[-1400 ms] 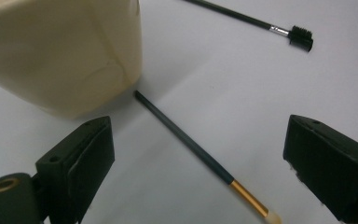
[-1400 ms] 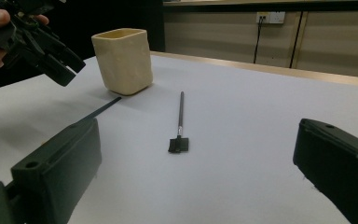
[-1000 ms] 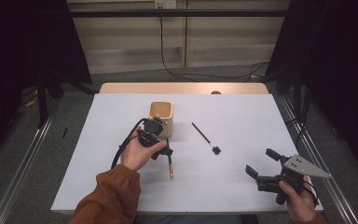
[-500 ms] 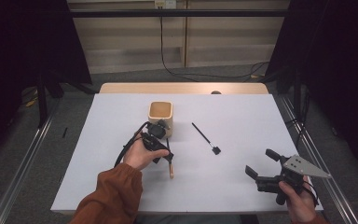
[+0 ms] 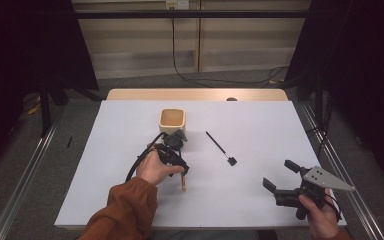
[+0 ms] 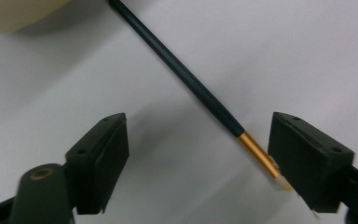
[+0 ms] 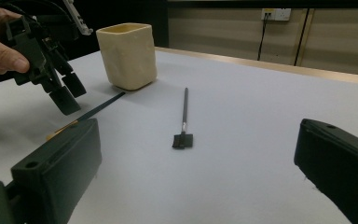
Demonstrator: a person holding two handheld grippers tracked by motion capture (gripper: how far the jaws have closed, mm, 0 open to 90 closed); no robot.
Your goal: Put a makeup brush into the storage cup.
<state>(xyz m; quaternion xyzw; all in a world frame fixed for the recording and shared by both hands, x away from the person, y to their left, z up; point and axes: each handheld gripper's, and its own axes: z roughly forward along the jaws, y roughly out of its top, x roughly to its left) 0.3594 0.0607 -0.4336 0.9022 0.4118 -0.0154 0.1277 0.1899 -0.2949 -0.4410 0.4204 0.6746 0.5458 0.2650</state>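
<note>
My left gripper [image 5: 178, 161] hangs over the brush with the gold collar [image 6: 200, 93], which lies flat on the white table [image 5: 260, 120] just in front of the cream cup [image 5: 172, 121], its dark handle end nearly at the cup's base. In the left gripper view the jaws stand either side of the brush at the collar; they have just been closing, but the pads do not press on it yet, so nothing is held. One jaw sits close against the collar, the other stands well off.

My right gripper [image 5: 280, 181] rests wide open and empty near the table's front right corner, far from the cup. A second brush with a flat black head [image 5: 221, 149] lies to the right of the cup, untouched.

Risks, as I judge them: the brush is thin and flat on the sheet, so the jaws may close above it and miss. The near jaw may reach the collar first and roll the brush aside. A grip this far toward the bristle end could let the long handle droop and catch on the cup's rim.
</note>
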